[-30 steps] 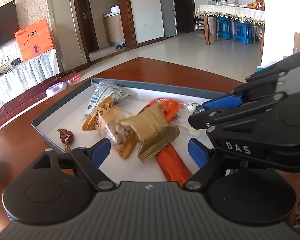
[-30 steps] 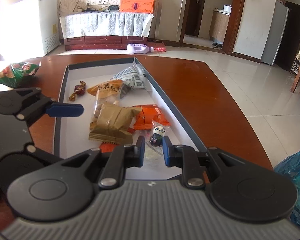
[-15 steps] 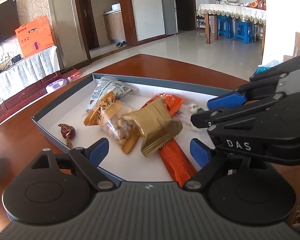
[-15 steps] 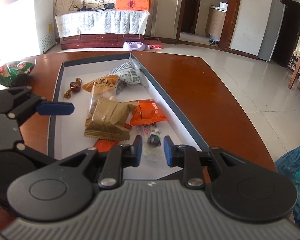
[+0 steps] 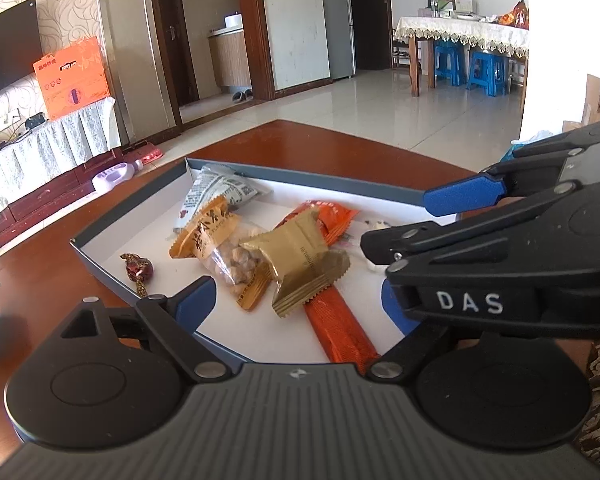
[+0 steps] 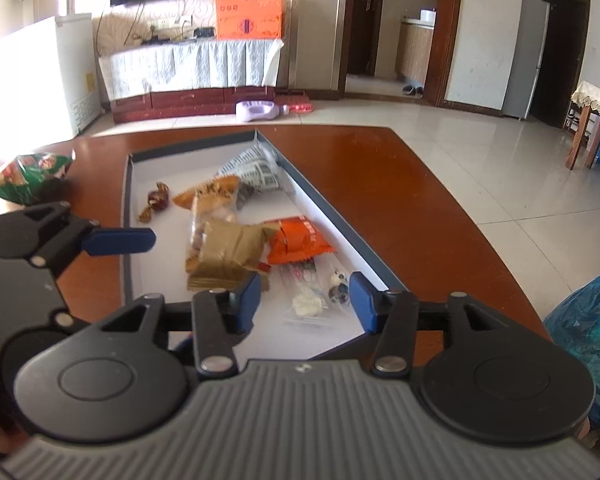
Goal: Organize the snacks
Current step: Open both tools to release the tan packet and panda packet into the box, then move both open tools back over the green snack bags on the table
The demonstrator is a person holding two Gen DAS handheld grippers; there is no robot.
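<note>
A shallow grey box with a white floor (image 5: 148, 296) (image 6: 340, 232) sits on the brown table and holds several snacks: a gold packet (image 5: 300, 264) (image 6: 224, 252), an orange packet (image 5: 340, 324) (image 6: 296, 240), a clear nut bag (image 5: 224, 248), a grey-white packet (image 5: 216, 192) (image 6: 256, 172), a small wrapped candy (image 5: 138, 270) (image 6: 156, 200) and a clear bag with panda candies (image 6: 324, 292). My left gripper (image 5: 296, 300) is open and empty over the box's near edge. My right gripper (image 6: 304, 300) is open, its fingers on either side of the panda candy bag.
A green snack bag (image 6: 28, 176) lies on the table left of the box. A blue plastic bag (image 6: 588, 344) is off the table's right edge. The right gripper's body (image 5: 520, 248) crosses the left wrist view on the right.
My right gripper went from shut to open above the panda candy bag, which now lies in the box. Both grippers have drawn back and risen a little.
</note>
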